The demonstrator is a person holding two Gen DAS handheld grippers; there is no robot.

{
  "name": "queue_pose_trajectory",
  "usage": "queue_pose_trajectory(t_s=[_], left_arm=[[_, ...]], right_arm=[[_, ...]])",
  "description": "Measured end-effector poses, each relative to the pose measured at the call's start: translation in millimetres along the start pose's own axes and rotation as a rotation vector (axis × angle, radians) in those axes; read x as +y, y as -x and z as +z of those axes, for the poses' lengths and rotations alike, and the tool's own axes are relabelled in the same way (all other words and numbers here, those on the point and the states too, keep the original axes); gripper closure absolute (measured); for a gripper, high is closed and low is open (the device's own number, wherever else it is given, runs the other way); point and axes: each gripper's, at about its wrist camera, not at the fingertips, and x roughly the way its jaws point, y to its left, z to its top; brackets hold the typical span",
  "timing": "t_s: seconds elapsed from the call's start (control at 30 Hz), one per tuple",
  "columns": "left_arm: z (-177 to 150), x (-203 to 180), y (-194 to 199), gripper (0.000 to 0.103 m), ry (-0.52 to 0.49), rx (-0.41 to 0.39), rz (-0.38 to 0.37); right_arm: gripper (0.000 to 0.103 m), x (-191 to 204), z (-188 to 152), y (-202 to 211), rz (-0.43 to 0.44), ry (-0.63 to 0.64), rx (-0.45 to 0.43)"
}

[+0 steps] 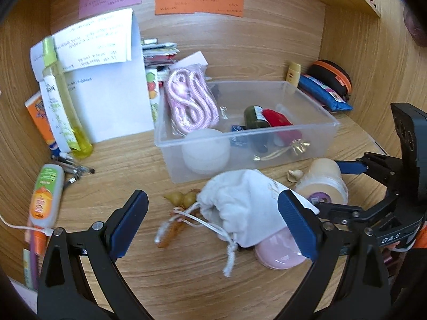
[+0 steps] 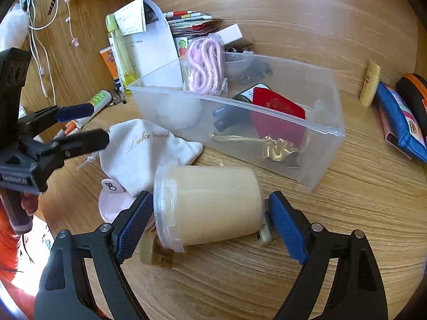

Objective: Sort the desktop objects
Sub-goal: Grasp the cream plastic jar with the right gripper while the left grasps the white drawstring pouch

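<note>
The jar (image 2: 210, 205) lies on its side on the bench (image 2: 347, 213), just before the clear bin (image 2: 331, 130), between the right gripper's (image 2: 210, 229) spread fingers; they should clamp lid and base squarely. The left gripper (image 1: 213, 221) gapes over the white pouch (image 1: 240, 202).

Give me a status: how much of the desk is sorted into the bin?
Partly done. The clear bin already holds the pink cord, red pouch and more. The open right gripper straddles the cream tub lying on the desk, not gripping it. The white drawstring bag and pink case are left, under the open left gripper.
</note>
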Motion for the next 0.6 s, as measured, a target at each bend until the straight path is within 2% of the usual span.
queue_pose_trajectory(t_s=[0.07, 0.1, 0.17, 0.33, 0.47, 0.6], left_arm=[[-0.8, -2.5, -4.4, 0.004, 0.006, 0.013, -0.005], [-0.9, -4.1, -7.1, 0.004, 0.007, 0.02, -0.007], [-0.3, -8.0, -11.9, 0.004, 0.008, 0.033, -0.015], [5.8, -19.3, -18.2, 0.004, -0.002, 0.043, -0.041], [10.8, -25.5, -28.1, 0.004, -0.013, 0.068, -0.045], [12.0, -29.2, -41.7, 0.004, -0.034, 0.101, -0.032]], right_arm=[[0.021, 0.9, 0.1, 0.0, 0.005, 0.003, -0.009], [0.03, 0.9, -0.1, 0.4, 0.008, 0.003, -0.017], [0.039, 0.1, 0.2, 0.8, 0.005, 0.005, -0.023], [0.04, -7.7, -0.4, 4.5, 0.039, -0.023, -0.033], [0.04, -18.5, 3.4, 11.4, 0.135, -0.089, -0.041], [0.04, -23.4, 5.2, 25.5, 0.132, -0.086, -0.083]])
